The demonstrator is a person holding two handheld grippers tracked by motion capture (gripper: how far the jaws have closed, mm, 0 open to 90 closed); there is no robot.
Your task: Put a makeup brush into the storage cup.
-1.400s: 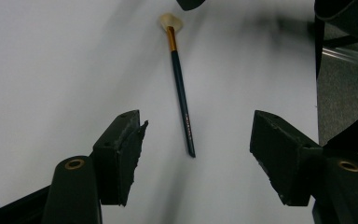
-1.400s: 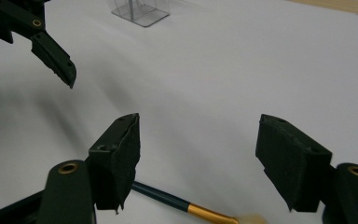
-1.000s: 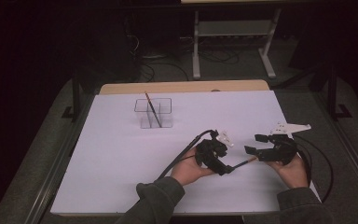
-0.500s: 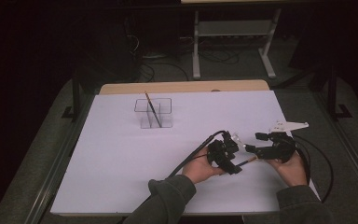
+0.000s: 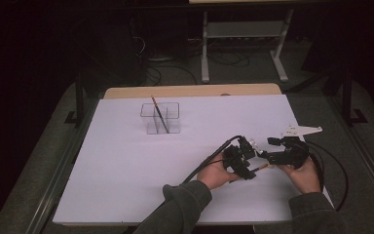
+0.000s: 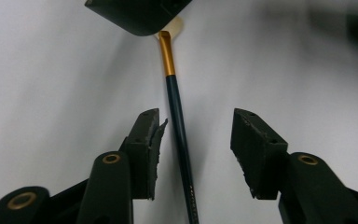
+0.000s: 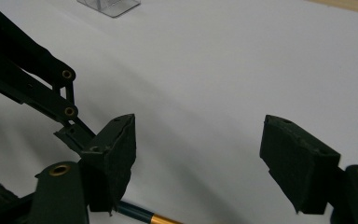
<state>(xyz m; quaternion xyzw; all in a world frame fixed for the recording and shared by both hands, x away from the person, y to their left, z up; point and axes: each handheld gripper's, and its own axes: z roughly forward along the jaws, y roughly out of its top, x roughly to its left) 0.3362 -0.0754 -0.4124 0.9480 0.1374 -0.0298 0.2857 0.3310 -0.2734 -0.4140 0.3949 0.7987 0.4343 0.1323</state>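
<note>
A paintbrush [image 6: 179,126] with a dark teal handle and a gold ferrule lies on the white table top [image 5: 126,165]. My left gripper [image 6: 196,140] straddles the handle. Its jaws have just been closing, and neither pad presses on the handle. In the high view the left gripper [image 5: 241,158] sits close to my right gripper [image 5: 285,151], with the brush [image 5: 262,168] under them. The right gripper [image 7: 198,158] stands open over bare table, and the brush [image 7: 144,215] passes under its left pad. One jaw of the right gripper hides the bristle end in the left gripper view.
A clear divided container [image 5: 160,117] stands at the back left of the white top, with another brush [image 5: 157,109] leaning in it. Cables [image 5: 204,168] trail from both grippers toward the front edge. A bare wooden strip [image 5: 190,91] runs along the far edge.
My left hand has moved right, up to the right gripper and over the brush. The right hand has stayed put.
</note>
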